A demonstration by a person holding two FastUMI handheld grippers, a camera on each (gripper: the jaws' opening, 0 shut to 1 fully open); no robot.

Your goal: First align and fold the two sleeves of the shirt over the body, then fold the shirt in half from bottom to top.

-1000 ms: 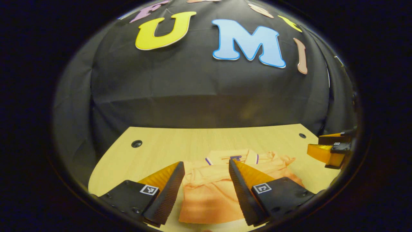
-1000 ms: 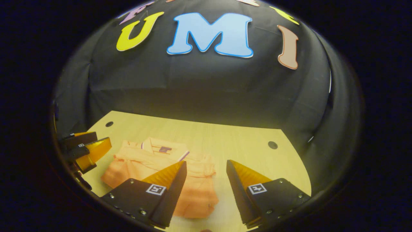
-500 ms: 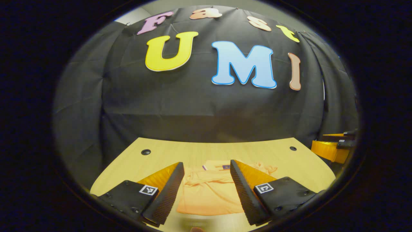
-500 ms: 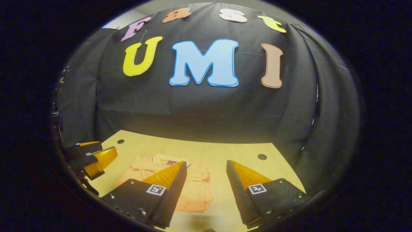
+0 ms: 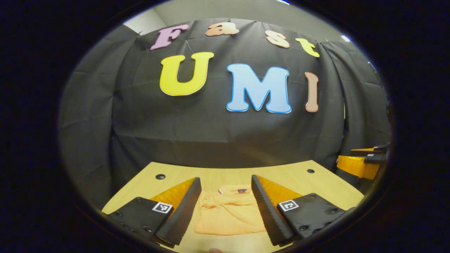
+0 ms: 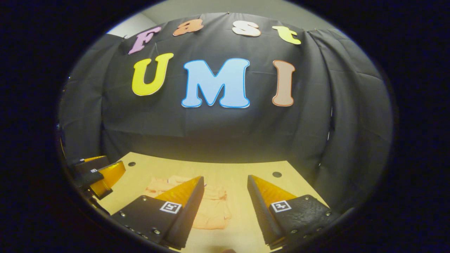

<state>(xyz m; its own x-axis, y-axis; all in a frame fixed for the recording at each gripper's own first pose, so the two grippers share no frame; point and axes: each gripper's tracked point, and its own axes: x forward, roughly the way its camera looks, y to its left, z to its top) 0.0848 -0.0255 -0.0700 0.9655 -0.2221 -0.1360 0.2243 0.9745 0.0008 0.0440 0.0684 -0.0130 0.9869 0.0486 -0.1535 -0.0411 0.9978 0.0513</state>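
Observation:
An orange shirt (image 5: pixel 228 214) lies folded in a compact block on the wooden table (image 5: pixel 316 182), collar at the far end. In the left gripper view my left gripper (image 5: pixel 225 184) is open and held back above the table, with the shirt seen between its fingers. The right gripper (image 5: pixel 362 160) shows at that view's right edge. In the right gripper view the shirt (image 6: pixel 214 205) lies left of centre, partly behind a finger. My right gripper (image 6: pixel 225 182) is open and holds nothing. The left gripper (image 6: pixel 96 172) shows at that view's left edge.
The table (image 6: pixel 246 172) has small round holes near its far corners (image 5: pixel 160 176) (image 6: pixel 276 174). The black cloth wall stands close behind the table's far edge and wraps round both sides.
Both grippers have drawn back and tilted up from the shirt, so it looks smaller and lower in each view. The shirt itself has not moved.

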